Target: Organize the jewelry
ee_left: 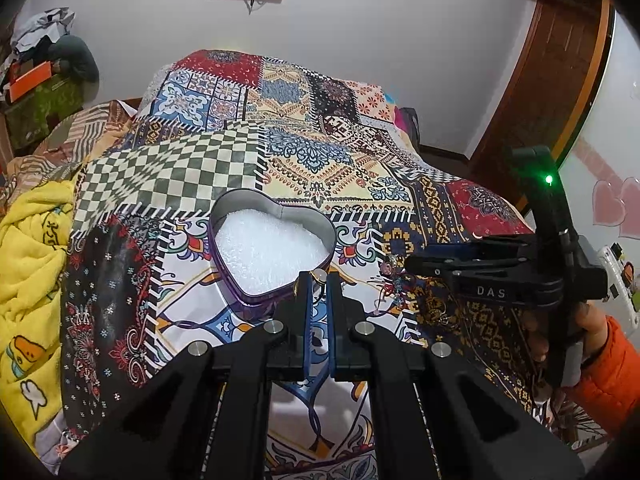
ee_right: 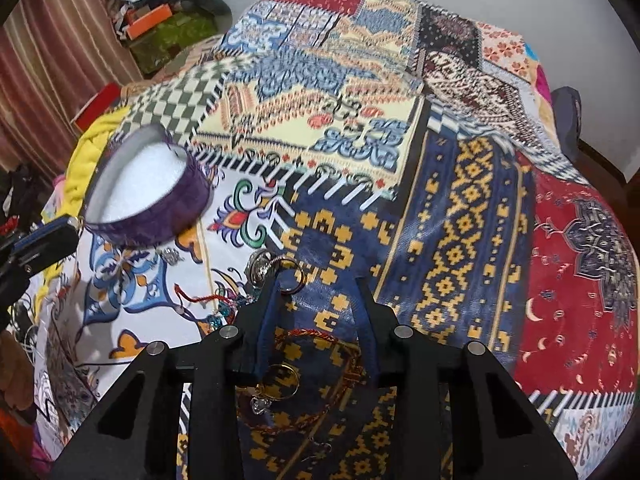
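My left gripper point(ee_left: 319, 280) is shut on a small gold ring point(ee_left: 319, 277) with a pale stone, just above the near rim of the heart-shaped purple tin point(ee_left: 272, 248) lined with white foam. My right gripper point(ee_right: 320, 282) stands open, pointing down over loose jewelry on the patchwork bedspread. A thin ring point(ee_right: 293, 277) lies by its left fingertip, and silver rings point(ee_right: 260, 266) lie just left of that. A red braided bracelet point(ee_right: 316, 334) and a gold ring with a clear stone point(ee_right: 280, 380) lie beneath its fingers. In the left wrist view the right gripper point(ee_left: 412, 266) hovers over that jewelry pile point(ee_left: 394, 280).
The patchwork bedspread point(ee_left: 320, 152) covers the bed. A yellow blanket point(ee_left: 28, 264) is bunched at the left. A hand in an orange sleeve point(ee_left: 600, 360) holds the right gripper. The tin point(ee_right: 148, 196) and left gripper point(ee_right: 44, 236) appear at the left of the right wrist view.
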Demonstrator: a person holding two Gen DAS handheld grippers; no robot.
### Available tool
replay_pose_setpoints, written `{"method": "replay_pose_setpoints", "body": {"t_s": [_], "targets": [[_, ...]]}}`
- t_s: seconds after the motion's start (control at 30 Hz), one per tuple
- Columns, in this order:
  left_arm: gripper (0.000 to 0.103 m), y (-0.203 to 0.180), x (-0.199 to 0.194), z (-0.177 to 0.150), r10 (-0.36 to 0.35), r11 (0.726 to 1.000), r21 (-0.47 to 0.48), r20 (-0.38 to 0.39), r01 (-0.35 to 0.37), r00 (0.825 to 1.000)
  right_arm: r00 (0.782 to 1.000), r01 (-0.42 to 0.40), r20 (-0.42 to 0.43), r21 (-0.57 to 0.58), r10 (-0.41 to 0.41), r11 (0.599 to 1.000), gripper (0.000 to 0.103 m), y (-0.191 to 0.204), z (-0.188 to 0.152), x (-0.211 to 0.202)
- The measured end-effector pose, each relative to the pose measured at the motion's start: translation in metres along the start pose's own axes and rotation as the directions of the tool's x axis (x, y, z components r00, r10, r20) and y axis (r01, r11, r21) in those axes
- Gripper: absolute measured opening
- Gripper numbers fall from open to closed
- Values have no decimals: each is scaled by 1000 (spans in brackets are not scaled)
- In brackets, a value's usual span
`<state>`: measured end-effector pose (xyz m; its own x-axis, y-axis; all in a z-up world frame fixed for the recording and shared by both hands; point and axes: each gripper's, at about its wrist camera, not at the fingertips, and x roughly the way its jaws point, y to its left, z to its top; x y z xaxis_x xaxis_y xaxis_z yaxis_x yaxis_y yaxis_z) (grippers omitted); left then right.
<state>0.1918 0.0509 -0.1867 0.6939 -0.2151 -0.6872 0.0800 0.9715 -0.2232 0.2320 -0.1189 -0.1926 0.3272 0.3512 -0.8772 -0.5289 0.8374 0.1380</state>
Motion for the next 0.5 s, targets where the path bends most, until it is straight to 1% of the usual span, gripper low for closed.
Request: {"method": "replay_pose_setpoints", "body": {"t_s": [0.17,0.3,0.4,0.43,0.5], "targets": [[4,0,4,-2,-4,1000,-8,-8,4,1000,1000,-22,-3,-33,22,999,33,9,5,5],[4,2,4,-3,-4,1000,-15,-8,3,1000,1000,-14,0,-59,14,998,33,16,7,9],[4,3,4,-2,1,1000,-18,-7,-2,1000,1000,-26,3,-66,27,997,33,17,8,10],[4,4,4,-2,3,1000,-19,-7,-3,1000,1000,-20,7,-73,21,997,32,19,7,10],[4,5,3,-2,5,1000,-21,-7,-5,1000,1000,-13,14,-83,14,997,22,21,5,11]]}}
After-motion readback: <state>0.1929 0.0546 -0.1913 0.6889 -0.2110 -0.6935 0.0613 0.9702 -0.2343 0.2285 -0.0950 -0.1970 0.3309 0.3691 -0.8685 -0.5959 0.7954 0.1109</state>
